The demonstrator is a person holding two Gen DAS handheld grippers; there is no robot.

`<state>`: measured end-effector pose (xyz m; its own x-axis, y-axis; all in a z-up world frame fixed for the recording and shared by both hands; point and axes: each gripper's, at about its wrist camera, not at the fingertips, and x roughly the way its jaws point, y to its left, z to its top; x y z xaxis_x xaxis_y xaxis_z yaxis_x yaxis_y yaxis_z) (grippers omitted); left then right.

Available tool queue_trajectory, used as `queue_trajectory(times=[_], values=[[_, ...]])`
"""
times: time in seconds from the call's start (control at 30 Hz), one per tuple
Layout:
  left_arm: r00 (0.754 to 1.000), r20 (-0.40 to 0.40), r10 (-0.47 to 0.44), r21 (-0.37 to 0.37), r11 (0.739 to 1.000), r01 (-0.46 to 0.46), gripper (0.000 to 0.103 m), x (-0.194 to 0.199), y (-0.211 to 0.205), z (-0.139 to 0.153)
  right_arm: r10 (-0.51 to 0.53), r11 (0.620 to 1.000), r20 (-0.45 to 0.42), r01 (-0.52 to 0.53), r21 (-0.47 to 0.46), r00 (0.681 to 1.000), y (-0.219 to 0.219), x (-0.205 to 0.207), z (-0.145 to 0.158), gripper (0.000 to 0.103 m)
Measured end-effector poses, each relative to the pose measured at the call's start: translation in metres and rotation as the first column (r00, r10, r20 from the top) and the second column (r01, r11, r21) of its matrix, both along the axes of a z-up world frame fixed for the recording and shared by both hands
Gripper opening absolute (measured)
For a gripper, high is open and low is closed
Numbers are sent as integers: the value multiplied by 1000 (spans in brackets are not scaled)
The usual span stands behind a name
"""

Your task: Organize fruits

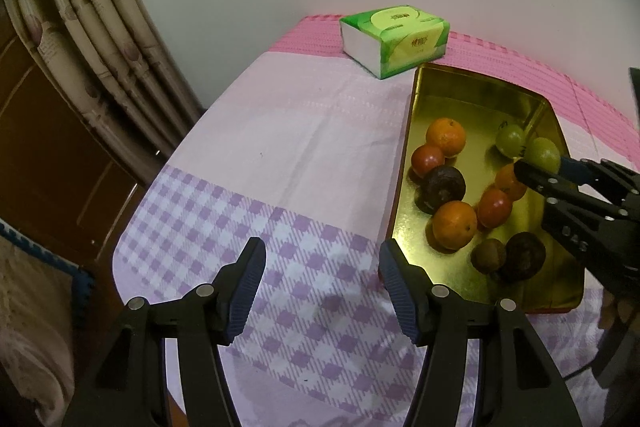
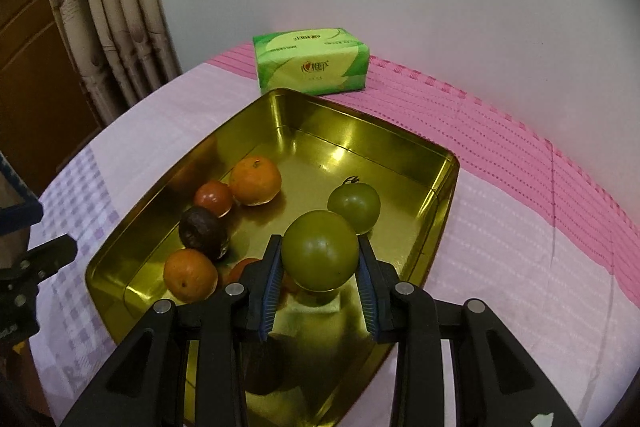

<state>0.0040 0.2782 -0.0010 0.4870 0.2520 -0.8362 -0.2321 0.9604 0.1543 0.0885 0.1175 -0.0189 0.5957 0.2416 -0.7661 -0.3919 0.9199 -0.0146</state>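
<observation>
1. We see the right tool (image 2: 319, 261) clamped on a green tomato (image 2: 320, 250), its blue pads pressing the fruit from both sides above the gold tray (image 2: 440, 223).
2. The left tool (image 1: 322, 269) stands with its jaws apart and nothing between them, hanging over the checked cloth (image 1: 200, 211) of the tabletop just beside the tray's near-left corner.
3. In the tray we count a second green tomato (image 2: 354, 206) just behind the held one, two oranges (image 2: 255, 180) (image 2: 190, 275), a red tomato (image 2: 214, 198) and a dark, wrinkled fruit (image 2: 203, 233) that we cannot name.
4. From the left wrist view, further fruit shows at the tray's near end: another red tomato (image 1: 495, 207), a dark fruit (image 1: 523, 255) and a small brown one (image 1: 488, 255); the right tool's fingers hide most of these in its own view.
5. A green tissue pack (image 2: 311, 60) lies behind the tray, near its far corner.
6. Both tools point steeply downward; the right one reaches in from the tray's near-right side.
</observation>
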Motion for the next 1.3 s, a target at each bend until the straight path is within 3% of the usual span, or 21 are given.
queue_trajectory(times=[0.4,0.63,0.8,1.13,1.3], values=[[1000,6,-21,-11,1000,21,61,0,-3,1,-48,999,-17,48,-4,999,-2,1,-6,35],[999,5,-36,-12,999,36,61,-1,-7,0,-66,998,-16,66,-1,998,-7,-4,-4,47],[999,8,-45,-10,999,45,62,-2,-9,1,-67,998,-2,67,-10,998,-9,-11,2,51],[998,4,-58,0,998,58,63,-4,-14,1,-117,993,69,116,9,991,-22,-47,31,89],[998,0,-69,18,997,69,63,-5,-20,1,-154,988,34,154,1,987,-30,-60,27,99]])
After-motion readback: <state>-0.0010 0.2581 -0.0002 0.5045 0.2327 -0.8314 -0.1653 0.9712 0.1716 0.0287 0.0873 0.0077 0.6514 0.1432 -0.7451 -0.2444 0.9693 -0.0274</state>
